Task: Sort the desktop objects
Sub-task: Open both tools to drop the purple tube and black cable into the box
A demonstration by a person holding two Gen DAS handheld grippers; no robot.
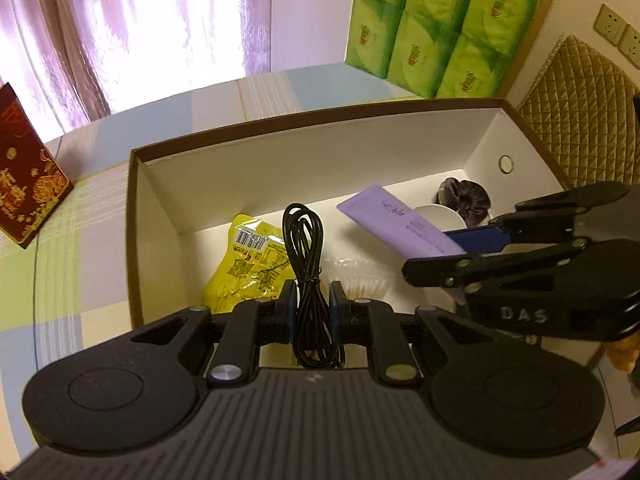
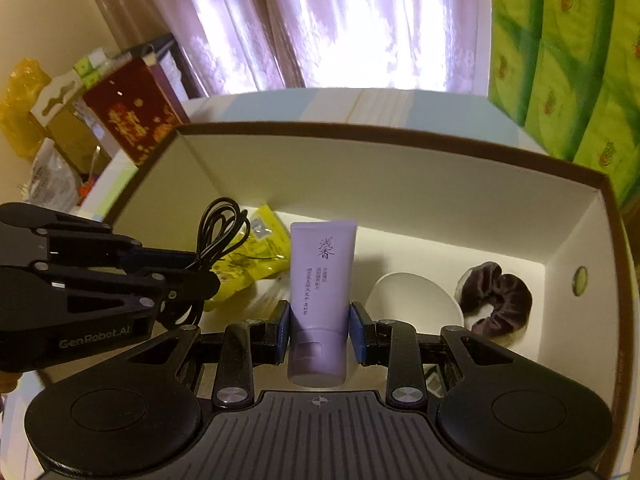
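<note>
cable bundle [image 1: 305, 256] pinched in left gripper [image 1: 313, 302], long axis along fingers, over box [image 1: 280, 160] left half. purple tube [image 2: 320, 280] clamped in right gripper [image 2: 320, 320], upright, over box middle; both need only lowering.

Light: we see the curtain [image 1: 132, 28] blown out by backlight.
Edges: fisheye-bent, corners dark.
Sharpness: soft.

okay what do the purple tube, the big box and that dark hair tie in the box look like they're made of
Purple tube: likely soft matte plastic; smooth, with printed text and a flat crimped end.
Box: apparently cardboard, with thin, straight folded walls, matte white inside, brown edge.
Hair scrunchie: probably velvety fabric, gathered in soft folds with a slight sheen.
</note>
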